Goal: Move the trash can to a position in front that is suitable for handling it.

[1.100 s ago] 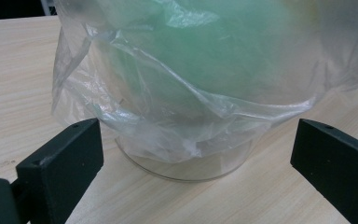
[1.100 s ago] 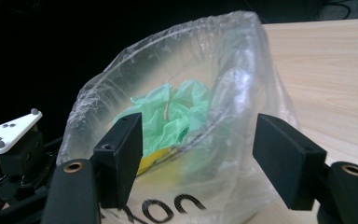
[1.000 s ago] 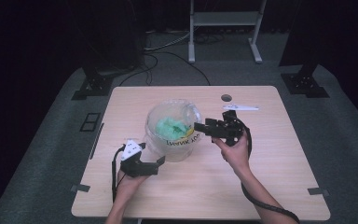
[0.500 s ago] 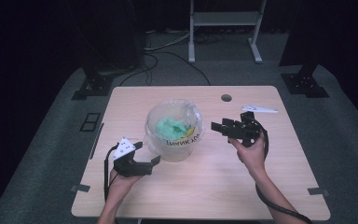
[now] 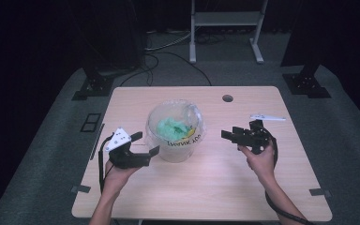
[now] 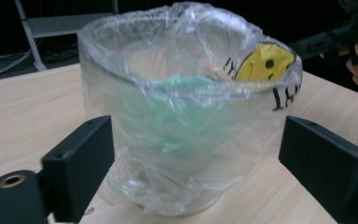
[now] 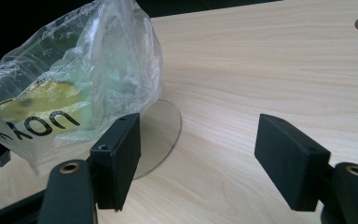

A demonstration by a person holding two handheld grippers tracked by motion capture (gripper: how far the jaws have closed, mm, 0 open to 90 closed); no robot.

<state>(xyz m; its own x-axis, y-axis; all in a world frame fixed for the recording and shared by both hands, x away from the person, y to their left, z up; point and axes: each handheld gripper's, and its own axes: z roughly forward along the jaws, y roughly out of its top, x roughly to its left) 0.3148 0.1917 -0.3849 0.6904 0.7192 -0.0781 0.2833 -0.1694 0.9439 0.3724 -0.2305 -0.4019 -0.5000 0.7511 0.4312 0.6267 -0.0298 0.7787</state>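
Left gripper [image 5: 146, 144] at lower left of the high view, jaws wide and just closing a little, flanking the bag-lined bucket [image 5: 175, 132] without touching, likely lining up a grasp. Bucket stands upright at desk [image 5: 215, 187] centre. Right gripper [image 5: 228, 136], centre right, gapes empty, well apart from it.

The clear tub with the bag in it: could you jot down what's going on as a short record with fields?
Container: clear tub lined with a plastic bag, upright on the table
Inside: green crumpled material
Bag print: yellow smiley, black letters
Left tool: open, jaws either side of the tub, not pressing, just been closing
Right tool: open, apart from the tub
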